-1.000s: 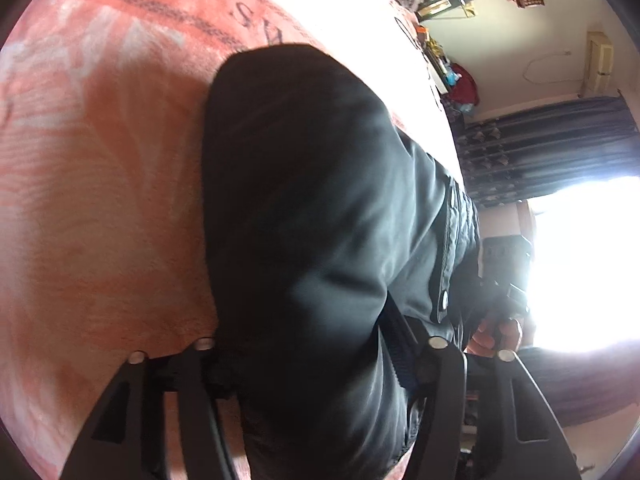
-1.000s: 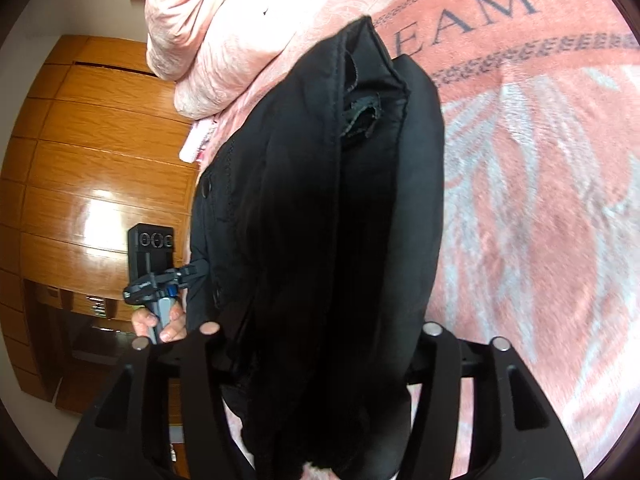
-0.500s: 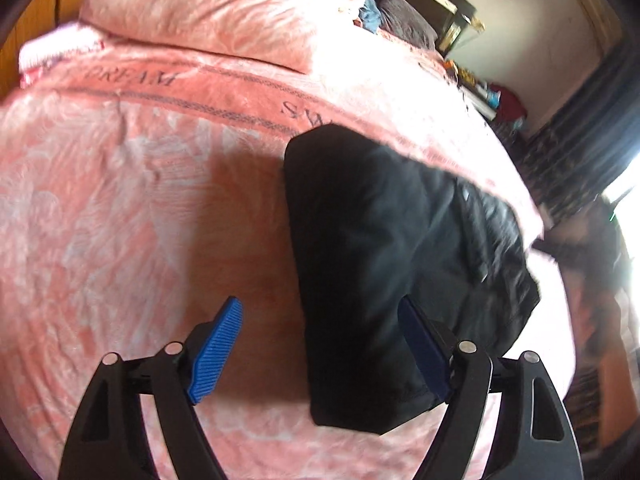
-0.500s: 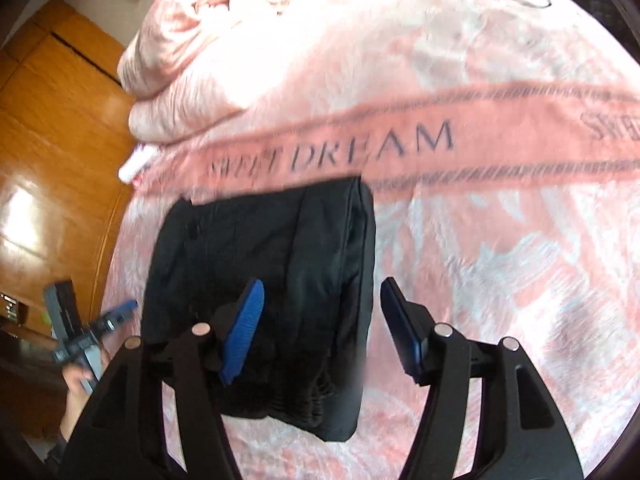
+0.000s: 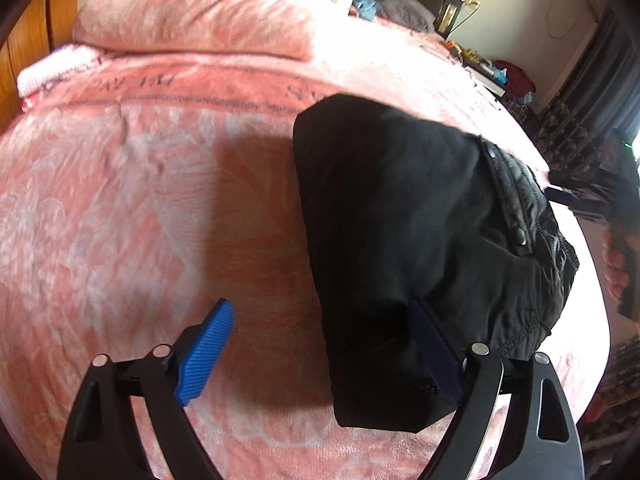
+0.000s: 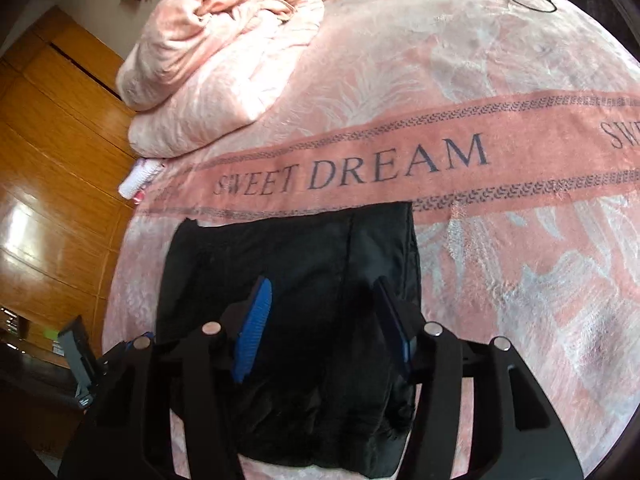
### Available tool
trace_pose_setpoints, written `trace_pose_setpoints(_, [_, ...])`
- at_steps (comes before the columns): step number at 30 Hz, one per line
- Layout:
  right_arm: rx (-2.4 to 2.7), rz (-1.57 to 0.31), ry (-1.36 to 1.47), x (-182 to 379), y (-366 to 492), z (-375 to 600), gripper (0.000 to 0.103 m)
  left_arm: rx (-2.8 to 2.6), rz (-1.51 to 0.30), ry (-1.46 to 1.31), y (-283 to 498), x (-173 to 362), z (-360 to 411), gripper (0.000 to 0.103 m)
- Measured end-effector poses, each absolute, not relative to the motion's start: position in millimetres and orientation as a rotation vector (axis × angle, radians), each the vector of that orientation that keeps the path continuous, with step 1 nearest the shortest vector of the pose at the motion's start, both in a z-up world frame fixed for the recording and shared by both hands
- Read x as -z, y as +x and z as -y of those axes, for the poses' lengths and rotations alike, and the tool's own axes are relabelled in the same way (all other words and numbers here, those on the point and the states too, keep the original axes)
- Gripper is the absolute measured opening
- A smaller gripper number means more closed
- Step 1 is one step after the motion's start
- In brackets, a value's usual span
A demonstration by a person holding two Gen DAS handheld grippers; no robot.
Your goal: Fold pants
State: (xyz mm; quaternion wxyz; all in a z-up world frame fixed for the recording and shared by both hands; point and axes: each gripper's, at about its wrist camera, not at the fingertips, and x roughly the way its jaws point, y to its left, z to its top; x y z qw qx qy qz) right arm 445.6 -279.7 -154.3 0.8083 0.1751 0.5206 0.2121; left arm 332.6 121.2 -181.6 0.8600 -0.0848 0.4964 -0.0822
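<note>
Left wrist view: the left gripper stands with its jaws spread wide and nothing between them. Its blue-padded fingers sit at the lower part of the frame, one over bare pink blanket, the other, in shadow, at the near edge of the black pants. The pants lie folded into a compact bundle right of centre, with a waistband and snap buttons showing along the bundle's right side. At the right edge of the frame a hand grips a dark handle. A folded pink quilt is stacked at the top of the frame.

Right wrist view: the right gripper is also spread, holding nothing, and hangs above the pants, which fill the lower centre as a roughly rectangular folded stack. The far edge of the stack lies just below the blanket's darker band printed "SWEET DREAM". A bunched pink quilt sits at the upper left, beside a wooden wardrobe along the left edge. Part of the other tool shows at the lower left.
</note>
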Motion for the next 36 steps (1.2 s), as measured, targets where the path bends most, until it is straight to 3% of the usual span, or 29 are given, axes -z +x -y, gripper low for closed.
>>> trace_pose_setpoints(3, [-0.490, -1.072, 0.393, 144.1, 403.6, 281.5, 0.054, 0.168, -1.018, -0.156, 327.1, 182.3, -119.5, 0.094])
trace_pose_setpoints(10, [-0.412, -1.153, 0.378, 177.5, 383.1, 282.2, 0.059, 0.114, -1.025, -0.201, 323.3, 182.4, -123.5, 0.099])
trace_pose_setpoints(14, [-0.343, -1.042, 0.325, 130.8, 339.7, 278.8, 0.088, 0.044, -0.930, -0.154, 286.9, 144.9, -120.8, 0.099])
trace_pose_setpoints(19, [-0.260, -0.881, 0.230, 74.8, 218.0, 260.6, 0.098, -0.042, -0.807, -0.042, 201.3, 98.2, -98.3, 0.099])
trace_pose_setpoints(27, [-0.183, -0.732, 0.227, 25.0, 40.3, 241.7, 0.100, -0.110, -0.799, 0.054, 71.1, 53.1, -53.2, 0.099])
trace_pose_setpoints(36, [-0.215, -0.682, 0.094, -10.1, -47.4, 201.9, 0.100, -0.050, -0.662, 0.024, -39.0, -11.3, -17.0, 0.099])
